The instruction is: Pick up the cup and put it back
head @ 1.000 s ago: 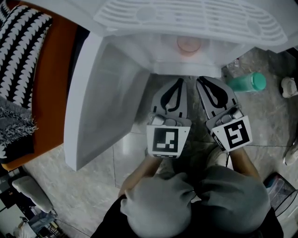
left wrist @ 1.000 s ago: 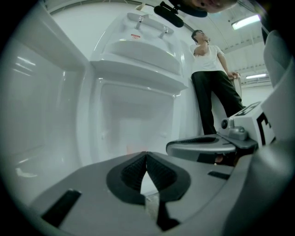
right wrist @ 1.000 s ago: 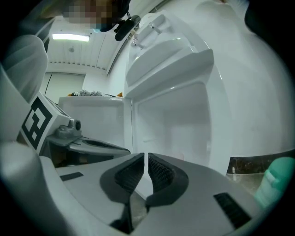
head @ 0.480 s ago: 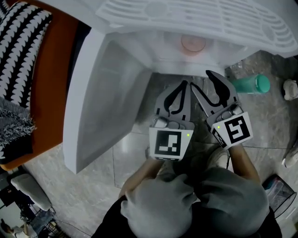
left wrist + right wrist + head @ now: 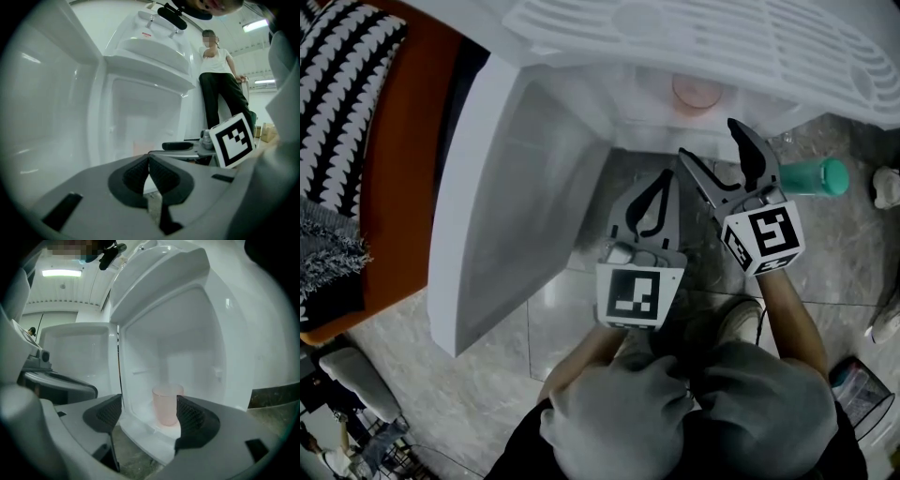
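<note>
1. The right tongs (image 5: 709,139) are spread wide, their jaws having just been opening, and they grip nothing. In the right gripper view the right tongs (image 5: 151,414) frame the cup (image 5: 166,404) between the two ribbed pads (image 5: 108,414), with clear space on both sides and no contact.
2. The left tongs (image 5: 659,183) are clenched. In the left gripper view the left tongs (image 5: 149,171) show their pads meeting at the front, with nothing between them.
3. Both pairs of tongs lie side by side, low before the opening of the white fridge (image 5: 675,37). The right one is nearer the cup. Each carries its marker cube (image 5: 761,239) at the back, and grey-gloved hands (image 5: 619,427) hold the handles.
4. The cup (image 5: 697,92), pale pink and translucent, stands upright on the floor of the fridge compartment, near its front edge. In the head view it stands just beyond the right tongs' tips.
5. The fridge door (image 5: 506,216) hangs open to the left, its white inner side facing the tongs.
6. A green bottle (image 5: 806,176) lies on the grey tiled floor (image 5: 487,375) to the right of the fridge.
7. A black-and-white knitted throw (image 5: 347,94) lies on orange furniture at the far left.
8. A person (image 5: 218,84) in a white top stands beside the fridge in the left gripper view.
</note>
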The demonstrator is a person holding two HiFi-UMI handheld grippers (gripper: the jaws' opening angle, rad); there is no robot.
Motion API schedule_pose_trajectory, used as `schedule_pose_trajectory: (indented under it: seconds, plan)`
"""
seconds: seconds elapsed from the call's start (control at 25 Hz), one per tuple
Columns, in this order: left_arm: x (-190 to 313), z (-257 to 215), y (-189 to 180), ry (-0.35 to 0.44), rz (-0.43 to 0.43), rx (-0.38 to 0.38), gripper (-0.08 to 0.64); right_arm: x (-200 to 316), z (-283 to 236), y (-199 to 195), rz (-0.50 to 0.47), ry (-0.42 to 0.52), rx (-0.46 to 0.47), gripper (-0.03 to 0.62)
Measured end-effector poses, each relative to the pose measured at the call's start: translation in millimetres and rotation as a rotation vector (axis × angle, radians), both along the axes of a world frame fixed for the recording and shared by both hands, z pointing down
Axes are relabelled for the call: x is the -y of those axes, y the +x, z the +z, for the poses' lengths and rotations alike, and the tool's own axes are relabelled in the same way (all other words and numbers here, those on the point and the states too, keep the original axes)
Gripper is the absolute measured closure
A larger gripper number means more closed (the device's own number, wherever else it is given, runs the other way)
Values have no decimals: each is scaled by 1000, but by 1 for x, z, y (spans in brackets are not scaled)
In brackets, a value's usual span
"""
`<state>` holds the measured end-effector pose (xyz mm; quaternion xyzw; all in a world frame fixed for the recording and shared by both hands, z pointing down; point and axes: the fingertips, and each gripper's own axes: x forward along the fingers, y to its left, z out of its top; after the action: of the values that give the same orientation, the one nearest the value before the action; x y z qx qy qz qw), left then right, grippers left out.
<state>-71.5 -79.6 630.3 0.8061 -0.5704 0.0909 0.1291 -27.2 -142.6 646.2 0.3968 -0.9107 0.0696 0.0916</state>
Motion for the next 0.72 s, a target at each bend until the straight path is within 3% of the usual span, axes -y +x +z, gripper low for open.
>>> schedule_pose_trajectory:
  seconds: [0.16, 0.72]
  plan:
    - [-2, 2, -3, -9, -7, 3, 546, 14, 0, 5, 66, 8, 39, 212]
    - [-8, 3, -14, -33, -20, -1, 546, 51, 15, 1, 136, 19, -41, 187]
